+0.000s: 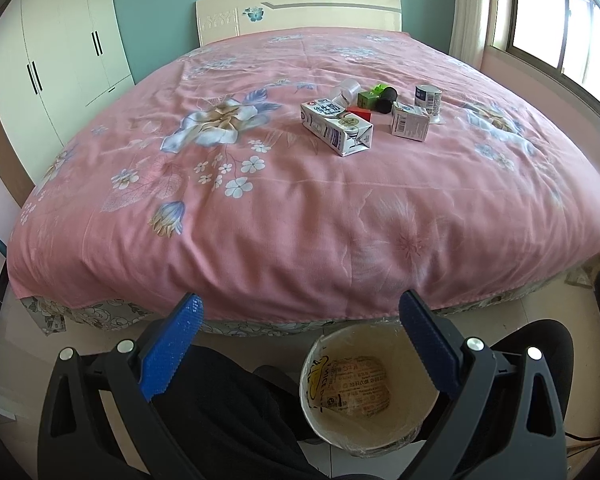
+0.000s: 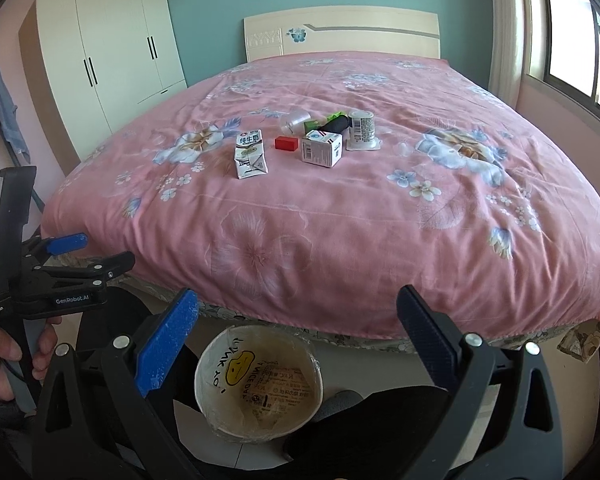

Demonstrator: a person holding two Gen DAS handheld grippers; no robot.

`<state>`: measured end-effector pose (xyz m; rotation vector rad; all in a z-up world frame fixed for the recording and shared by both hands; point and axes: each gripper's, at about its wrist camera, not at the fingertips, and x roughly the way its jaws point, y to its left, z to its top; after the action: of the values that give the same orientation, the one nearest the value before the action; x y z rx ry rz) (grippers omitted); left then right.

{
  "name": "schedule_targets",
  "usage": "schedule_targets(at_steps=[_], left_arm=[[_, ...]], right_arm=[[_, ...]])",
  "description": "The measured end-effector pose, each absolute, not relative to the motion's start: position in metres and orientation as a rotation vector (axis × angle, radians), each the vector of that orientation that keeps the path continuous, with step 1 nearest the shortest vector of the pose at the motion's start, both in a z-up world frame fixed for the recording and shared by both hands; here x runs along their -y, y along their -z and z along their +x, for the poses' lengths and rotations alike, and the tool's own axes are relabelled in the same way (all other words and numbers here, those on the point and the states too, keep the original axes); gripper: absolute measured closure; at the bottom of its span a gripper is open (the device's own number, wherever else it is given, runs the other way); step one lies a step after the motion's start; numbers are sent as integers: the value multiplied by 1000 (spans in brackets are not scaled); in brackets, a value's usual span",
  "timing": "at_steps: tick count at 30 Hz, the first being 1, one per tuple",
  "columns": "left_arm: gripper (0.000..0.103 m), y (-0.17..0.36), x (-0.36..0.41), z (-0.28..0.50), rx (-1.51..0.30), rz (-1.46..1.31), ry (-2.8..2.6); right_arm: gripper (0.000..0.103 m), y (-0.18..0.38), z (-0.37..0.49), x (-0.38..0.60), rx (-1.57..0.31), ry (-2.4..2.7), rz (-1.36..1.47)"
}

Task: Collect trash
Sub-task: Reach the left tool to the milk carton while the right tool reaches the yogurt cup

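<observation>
Left wrist view: the left hand-held gripper hangs with fingers spread wide above the bin at the bed's foot. The right hand-held gripper gapes likewise. Milk carton, boxes and cups lie clustered mid-bed.

Milk carton lying flat, small boxes, cup clustered mid-bed, paper bin on floor
</observation>
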<state>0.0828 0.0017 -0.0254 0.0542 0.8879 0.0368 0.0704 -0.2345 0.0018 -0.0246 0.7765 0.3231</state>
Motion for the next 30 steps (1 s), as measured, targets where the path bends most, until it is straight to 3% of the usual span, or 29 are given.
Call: schedule_targets(at_steps=[17, 30], left_arm=[[3, 32, 7, 155, -860, 57, -69], [3, 44, 21, 211, -884, 87, -67]], right_arm=[[6, 6, 172, 249, -798, -454, -103], [6, 24, 251, 281, -817, -340, 26]])
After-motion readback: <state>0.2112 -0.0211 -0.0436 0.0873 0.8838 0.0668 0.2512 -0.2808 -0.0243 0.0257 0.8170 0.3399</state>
